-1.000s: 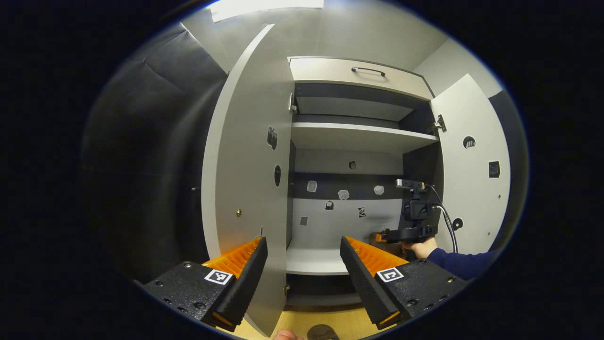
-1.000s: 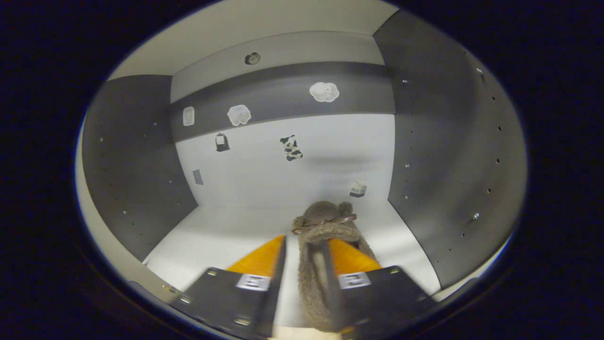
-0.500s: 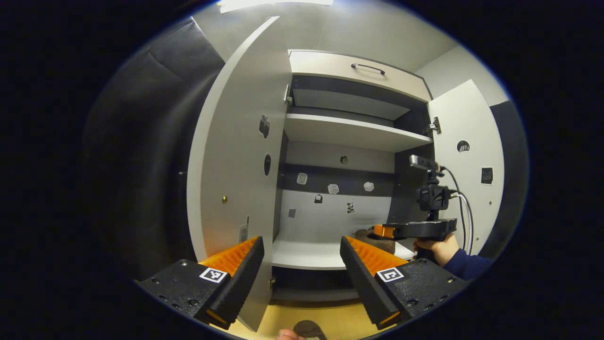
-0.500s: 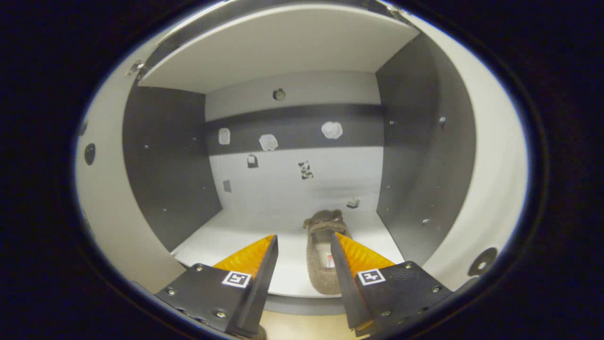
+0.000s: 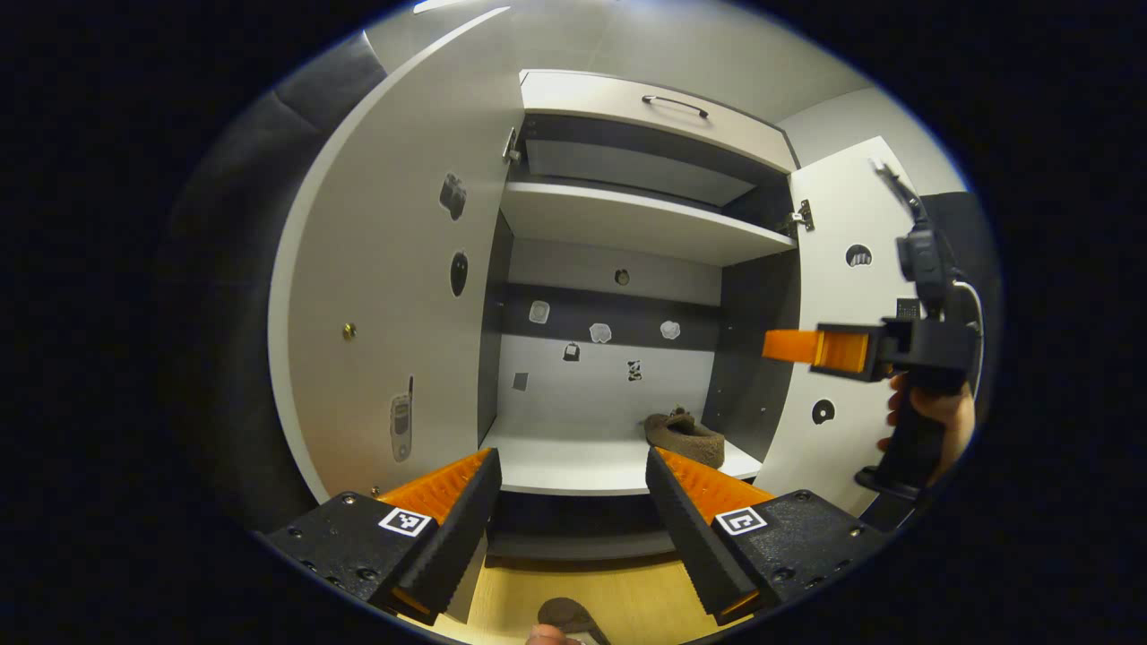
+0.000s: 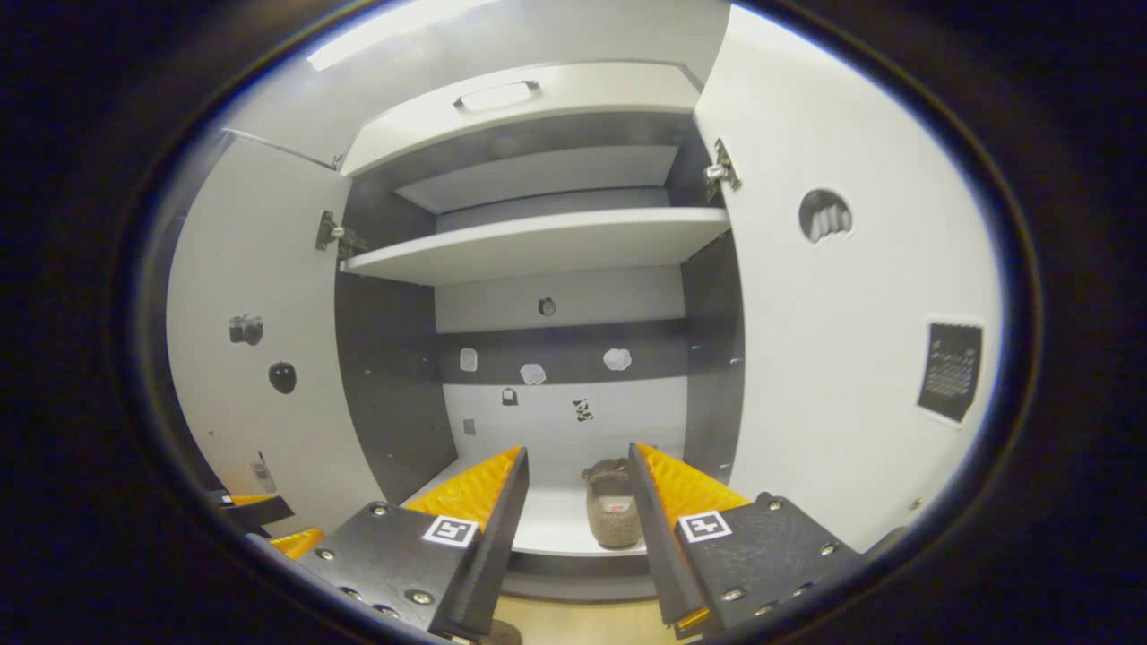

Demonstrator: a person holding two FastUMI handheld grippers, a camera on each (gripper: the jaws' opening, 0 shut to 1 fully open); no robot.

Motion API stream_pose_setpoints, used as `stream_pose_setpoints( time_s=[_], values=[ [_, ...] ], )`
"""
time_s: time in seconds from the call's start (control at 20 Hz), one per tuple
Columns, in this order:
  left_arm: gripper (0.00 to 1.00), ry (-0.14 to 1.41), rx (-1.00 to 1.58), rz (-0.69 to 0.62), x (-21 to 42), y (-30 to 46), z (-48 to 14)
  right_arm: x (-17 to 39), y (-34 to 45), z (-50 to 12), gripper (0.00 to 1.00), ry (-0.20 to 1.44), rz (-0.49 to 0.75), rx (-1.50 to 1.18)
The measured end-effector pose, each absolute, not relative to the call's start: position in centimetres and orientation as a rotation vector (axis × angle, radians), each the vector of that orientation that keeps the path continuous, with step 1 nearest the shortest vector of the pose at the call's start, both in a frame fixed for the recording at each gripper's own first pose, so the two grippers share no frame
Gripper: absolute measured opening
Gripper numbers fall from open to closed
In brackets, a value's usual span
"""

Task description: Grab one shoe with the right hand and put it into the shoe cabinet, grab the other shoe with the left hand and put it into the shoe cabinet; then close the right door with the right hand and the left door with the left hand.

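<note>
One brown fuzzy slipper (image 6: 612,512) lies on the lower shelf (image 6: 547,528) of the open shoe cabinet, toe to the back, at the right side (image 5: 685,436). My right gripper (image 6: 577,451) stands open outside the cabinet, in line with the slipper and well short of it. In the left gripper view it hangs in front of the right door (image 5: 842,296), held by a hand (image 5: 936,421). My left gripper (image 5: 572,457) is open and empty, facing the cabinet's middle. A dark brown rounded shape (image 5: 569,616), seemingly the other slipper, lies on the wooden floor below it.
Both doors stand wide open, the left door (image 5: 385,296) and the right door (image 6: 851,358). An upper shelf (image 6: 538,242) and a drawer with a handle (image 6: 497,94) sit above. Small stickers dot the back wall. The left gripper's fingers (image 6: 296,540) show low left.
My right gripper let go of the slipper, opened and drew back out of the cabinet; the slipper stays on the shelf. My left gripper's view has shifted a little onto the cabinet's opening.
</note>
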State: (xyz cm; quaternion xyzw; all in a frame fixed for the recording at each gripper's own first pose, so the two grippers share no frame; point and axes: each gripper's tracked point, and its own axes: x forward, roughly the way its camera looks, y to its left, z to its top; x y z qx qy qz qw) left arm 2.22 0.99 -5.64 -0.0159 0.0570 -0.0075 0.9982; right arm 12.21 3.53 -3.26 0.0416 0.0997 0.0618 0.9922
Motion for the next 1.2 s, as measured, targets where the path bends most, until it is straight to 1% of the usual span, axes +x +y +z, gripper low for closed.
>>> stream_pose_setpoints(
  time_s=[0.2, 0.45, 0.65, 0.7, 0.75, 0.8, 1.0, 1.05, 1.1, 1.15, 1.2],
  values=[
    [1.0, 0.197, -0.021, -0.02, 2.9, 1.3, -9.1, 9.3, 2.7, -0.4, 0.66, 0.146, 0.104, 0.038],
    [1.0, 0.393, -0.004, -0.062, 2.2, 0.3, -17.2, 7.0, 1.6, 2.1, 0.66, 0.096, 0.074, 0.022],
    [1.0, 0.587, 0.011, -0.08, 0.4, 0.2, -24.8, 5.7, 0.8, 2.4, 0.67, 0.095, 0.044, 0.004],
    [1.0, 0.636, 0.006, -0.085, -0.2, 0.3, -26.7, 5.3, 0.5, 2.5, 0.64, 0.095, 0.034, -0.002],
    [1.0, 0.686, 0.006, -0.089, -0.9, 0.3, -28.4, 5.1, 0.2, 2.5, 0.64, 0.093, 0.022, -0.008],
    [1.0, 0.737, 0.008, -0.088, -1.9, 0.6, -30.1, 4.8, -0.1, 2.6, 0.66, 0.092, 0.012, -0.012],
    [0.99, 0.905, 0.02, -0.091, -4.5, 2.0, -36.0, 3.5, -0.7, 3.1, 0.67, 0.082, -0.01, -0.028],
    [0.99, 0.95, 0.01, -0.087, -5.3, 2.1, -37.3, 3.2, -0.8, 3.1, 0.67, 0.082, -0.012, -0.031],
    [0.99, 0.991, -0.003, -0.084, -5.9, 2.4, -38.3, 3.0, -0.8, 3.1, 0.63, 0.084, -0.015, -0.033],
    [0.99, 1.025, -0.014, -0.076, -6.6, 2.7, -39.5, 2.9, -0.9, 3.2, 0.67, 0.083, -0.016, -0.032],
    [0.99, 1.061, -0.022, -0.066, -7.3, 3.2, -40.6, 2.7, -1.0, 3.2, 0.63, 0.082, -0.019, -0.032]
  ],
)
